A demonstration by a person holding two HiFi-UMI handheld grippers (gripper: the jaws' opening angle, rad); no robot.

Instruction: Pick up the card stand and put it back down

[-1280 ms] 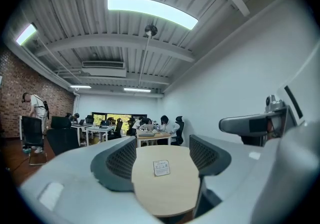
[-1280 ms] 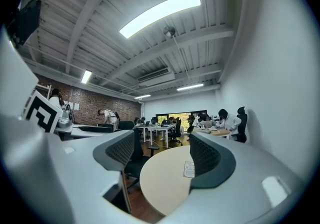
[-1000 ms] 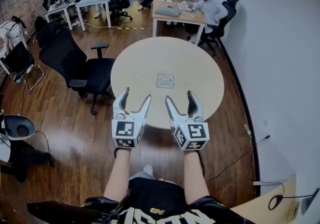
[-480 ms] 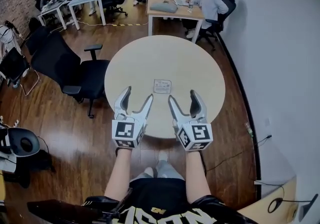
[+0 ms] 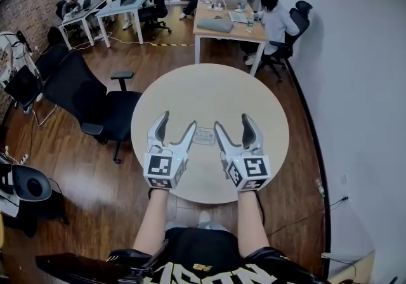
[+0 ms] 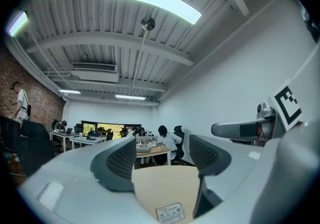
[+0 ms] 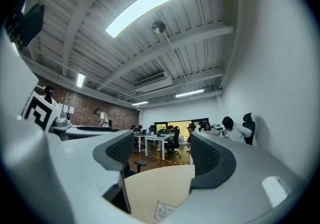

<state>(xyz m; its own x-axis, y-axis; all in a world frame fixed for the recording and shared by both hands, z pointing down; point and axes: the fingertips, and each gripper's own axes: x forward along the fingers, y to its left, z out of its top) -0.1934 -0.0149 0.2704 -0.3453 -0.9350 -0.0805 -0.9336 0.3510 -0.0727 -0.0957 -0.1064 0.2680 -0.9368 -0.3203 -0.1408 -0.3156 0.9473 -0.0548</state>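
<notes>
The card stand [image 5: 204,136] is a small white printed card, low on the round beige table [image 5: 190,89]. It lies between my two grippers, just ahead of their fingertips. My left gripper [image 5: 176,123] hovers over the table to the card's left, jaws apart and empty. My right gripper [image 5: 233,123] hovers to its right, jaws likewise apart with nothing between them. The card stand [image 6: 170,213] shows low between the jaws of the left gripper [image 6: 160,155] in the left gripper view. It sits as low in the right gripper view, card stand [image 7: 164,210] under the right gripper [image 7: 157,155].
A black office chair [image 5: 95,96] stands against the table's left side. Behind the table are desks [image 5: 222,23] with seated people and more chairs. A white wall [image 5: 361,86] runs along the right. The floor is dark wood.
The table has come nearer in the head view. Both grippers now reach over it and flank the card, which lay well ahead of them before. The jaws have kept the same spread.
</notes>
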